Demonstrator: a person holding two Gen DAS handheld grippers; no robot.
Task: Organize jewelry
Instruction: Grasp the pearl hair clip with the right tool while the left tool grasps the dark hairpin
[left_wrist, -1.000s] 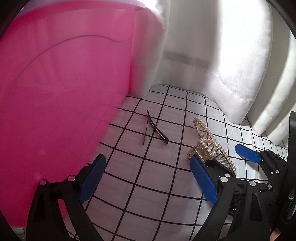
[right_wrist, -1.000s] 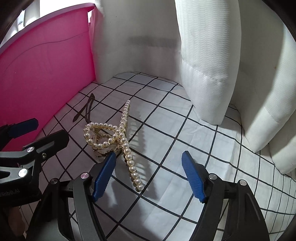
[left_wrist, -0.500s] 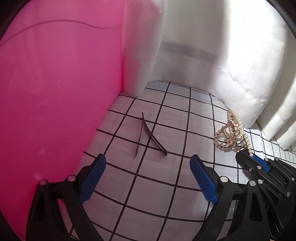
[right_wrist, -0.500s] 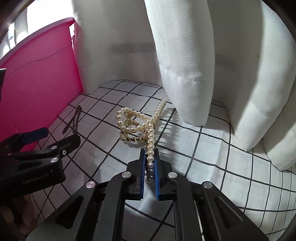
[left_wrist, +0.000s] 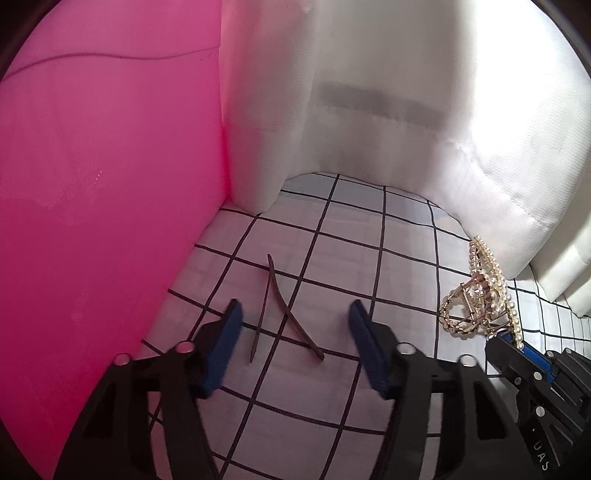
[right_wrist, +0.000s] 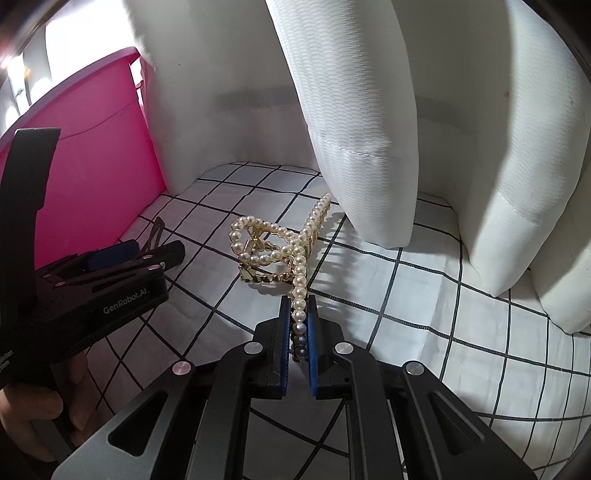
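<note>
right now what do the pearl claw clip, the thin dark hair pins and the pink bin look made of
Pearl claw clip: shiny gold-toned frame, likely metal, with a coil spring, edged in glossy cream beads, probably faux pearl.
Hair pins: thin dark brown strips with a dull sheen; metal or plastic, unclear.
Pink bin: smooth, slightly glossy wall, looks like moulded plastic.

The left gripper (left_wrist: 295, 332), jaws just closing, straddles a dark hairpin (left_wrist: 284, 314) on the checked cloth (left_wrist: 369, 236).

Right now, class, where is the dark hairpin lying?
In the left wrist view, the dark hairpin lies on the checked cloth between the left gripper fingers, beside the pink bin.
</note>
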